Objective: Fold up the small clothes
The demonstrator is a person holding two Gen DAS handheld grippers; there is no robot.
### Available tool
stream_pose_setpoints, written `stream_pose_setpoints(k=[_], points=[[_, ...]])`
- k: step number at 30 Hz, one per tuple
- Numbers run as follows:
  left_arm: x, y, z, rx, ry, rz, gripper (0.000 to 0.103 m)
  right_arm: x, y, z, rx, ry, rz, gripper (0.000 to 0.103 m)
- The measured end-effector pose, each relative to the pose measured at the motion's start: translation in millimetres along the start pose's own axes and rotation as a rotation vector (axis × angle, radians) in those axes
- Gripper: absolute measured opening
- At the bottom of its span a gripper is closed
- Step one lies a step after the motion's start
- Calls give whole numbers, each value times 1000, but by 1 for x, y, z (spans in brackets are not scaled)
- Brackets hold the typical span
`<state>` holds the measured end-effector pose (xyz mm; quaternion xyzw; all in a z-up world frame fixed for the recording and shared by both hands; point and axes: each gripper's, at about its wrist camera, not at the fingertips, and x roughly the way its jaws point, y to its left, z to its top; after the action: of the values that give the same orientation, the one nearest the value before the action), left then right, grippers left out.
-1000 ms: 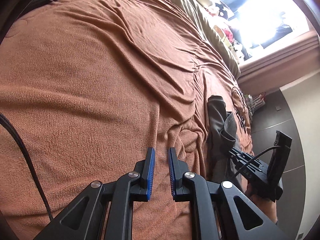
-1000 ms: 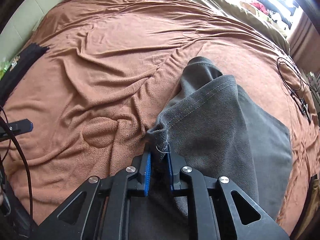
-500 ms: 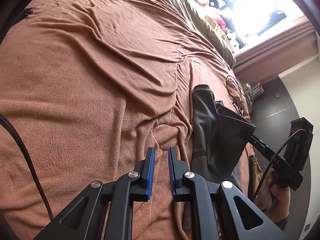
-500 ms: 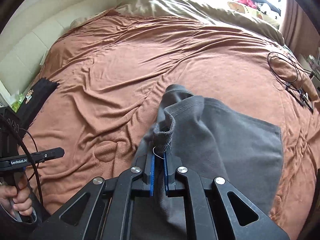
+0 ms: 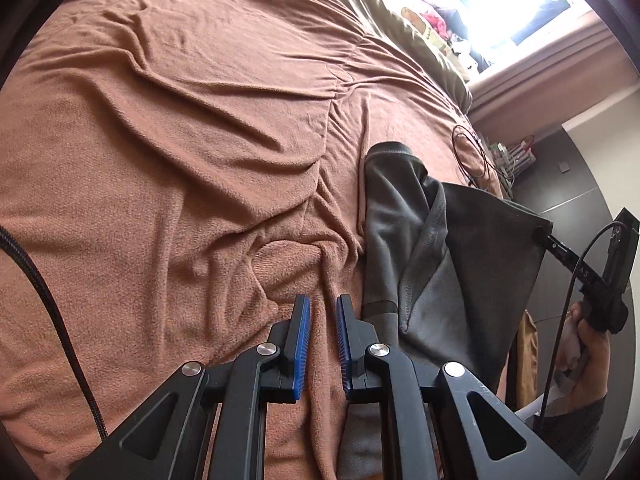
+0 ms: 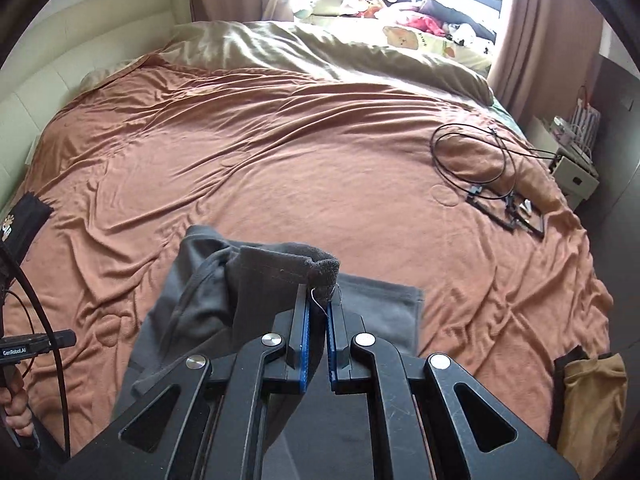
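A dark grey garment (image 5: 400, 248) lies on the brown blanket (image 5: 180, 140), with one corner lifted off the bed. My right gripper (image 6: 318, 300) is shut on that corner, and the cloth (image 6: 208, 292) hangs down from it to the left. From the left wrist view, the right gripper (image 5: 538, 234) holds the corner up at the right, with a hand (image 5: 588, 344) on its grip. My left gripper (image 5: 322, 304) hovers over the blanket just left of the garment's near edge, jaws slightly apart and nothing between them. In the right wrist view its tip (image 6: 60, 338) shows at the far left.
A black cable coil (image 6: 472, 160) and small parts lie at the bed's right side. An olive duvet (image 6: 320, 52) covers the far end. A black cloth (image 6: 24, 216) lies at the left edge, a tan cloth (image 6: 592, 392) at the right. A white bedside box (image 6: 576, 176) stands beyond.
My right gripper has risen with the garment's corner, pulling the cloth up off the blanket. My left gripper has slid closer to the garment, its gap unchanged.
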<state>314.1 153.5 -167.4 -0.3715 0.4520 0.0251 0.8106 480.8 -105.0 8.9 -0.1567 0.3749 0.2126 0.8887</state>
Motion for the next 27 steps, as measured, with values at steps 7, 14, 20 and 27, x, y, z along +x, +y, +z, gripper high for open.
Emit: stream_pose_setpoints(k=[7, 14, 20, 27], points=[[20, -16, 2, 33, 30, 23, 13, 20, -12, 10, -5, -8, -48, 3], [38, -26, 2, 58, 59, 42, 13, 54, -29, 10, 16, 27, -51, 3], [52, -28, 2, 63, 85, 62, 13, 89, -52, 6, 89, 68, -22, 3], [64, -27, 2, 60, 106, 79, 13, 122, -79, -1, 177, 78, 31, 3]])
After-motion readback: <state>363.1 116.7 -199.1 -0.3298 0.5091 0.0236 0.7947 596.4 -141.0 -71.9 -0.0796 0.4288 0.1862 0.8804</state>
